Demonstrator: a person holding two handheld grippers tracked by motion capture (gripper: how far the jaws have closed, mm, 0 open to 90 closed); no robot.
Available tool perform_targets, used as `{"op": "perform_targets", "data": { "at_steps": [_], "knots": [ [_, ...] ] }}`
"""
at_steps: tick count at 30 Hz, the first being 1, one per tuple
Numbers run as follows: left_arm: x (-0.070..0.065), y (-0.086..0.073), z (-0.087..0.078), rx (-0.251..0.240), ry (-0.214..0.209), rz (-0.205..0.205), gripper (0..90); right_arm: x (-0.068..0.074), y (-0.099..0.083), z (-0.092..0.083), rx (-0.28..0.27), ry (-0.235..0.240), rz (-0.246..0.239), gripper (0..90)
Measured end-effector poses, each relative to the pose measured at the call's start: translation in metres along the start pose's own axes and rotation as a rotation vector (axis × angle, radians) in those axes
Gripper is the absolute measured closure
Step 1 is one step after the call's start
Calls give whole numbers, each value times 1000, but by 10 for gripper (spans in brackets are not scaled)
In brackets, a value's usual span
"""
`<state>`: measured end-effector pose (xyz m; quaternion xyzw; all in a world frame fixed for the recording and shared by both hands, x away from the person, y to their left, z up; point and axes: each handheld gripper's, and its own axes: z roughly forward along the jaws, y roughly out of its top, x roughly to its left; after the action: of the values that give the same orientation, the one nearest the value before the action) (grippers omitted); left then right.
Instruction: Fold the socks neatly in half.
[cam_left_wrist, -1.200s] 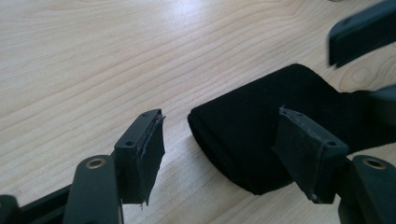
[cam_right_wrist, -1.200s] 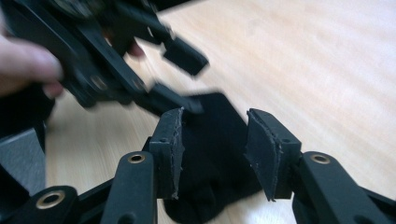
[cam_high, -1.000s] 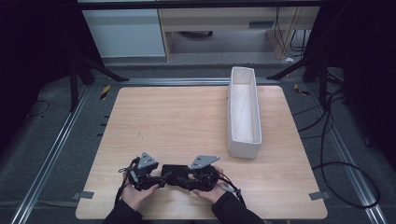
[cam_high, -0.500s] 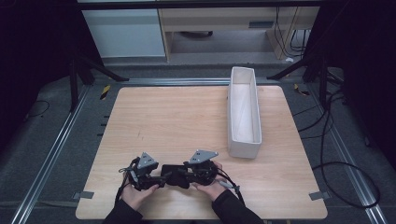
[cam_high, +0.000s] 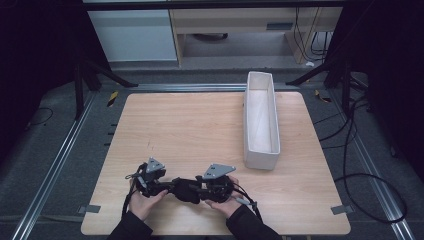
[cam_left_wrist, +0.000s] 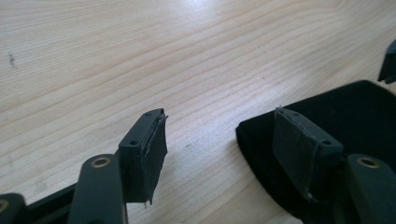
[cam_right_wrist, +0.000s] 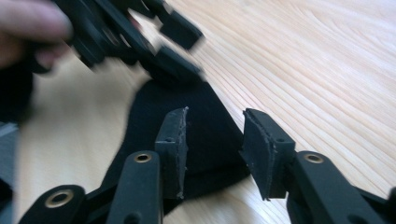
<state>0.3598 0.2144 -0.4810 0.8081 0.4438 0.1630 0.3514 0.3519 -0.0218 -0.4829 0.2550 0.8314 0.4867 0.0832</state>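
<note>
Black cloth (cam_high: 186, 190): in high view, largely hidden between both grippers and hands, outline too small to tell. In left gripper view, cut off by right and bottom edges, partly covered by one jaw. In right gripper view, lower part hidden behind jaws. Left gripper (cam_right_wrist: 159, 42): blurred in right gripper view, cut off by top edge; hand (cam_right_wrist: 28, 23) cropped at left corner. Forearms cut off by bottom edge in high view.

The high view looks forward and down over my whole counter (cam_high: 210, 130). My two gripper views ride low and close, facing each other. All three share the black cloth (cam_high: 186, 191) at its near edge.
</note>
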Motion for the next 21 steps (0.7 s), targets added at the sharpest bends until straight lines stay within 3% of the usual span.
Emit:
{"op": "perform_targets", "data": {
  "at_steps": [4, 7, 11, 16, 21],
  "knots": [
    [-2, 2, 2, 4, 5, 8, 333, 9, -8, 7, 62, 35, -23, 564],
    [-2, 3, 1, -15, 0, -2, 333, 10, -10, 5, 62, 36, -17, 552],
    [0, 3, -14, -47, -17, -21, 326, 8, -9, 2, 48, 40, 7, 536],
    [-5, -1, -38, -98, 10, -1, 320, 3, -4, -7, 6, 30, 26, 531],
    [-18, -11, -44, -77, 2, 15, 316, -6, -1, -15, -20, -15, 43, 529]
  ]
}}
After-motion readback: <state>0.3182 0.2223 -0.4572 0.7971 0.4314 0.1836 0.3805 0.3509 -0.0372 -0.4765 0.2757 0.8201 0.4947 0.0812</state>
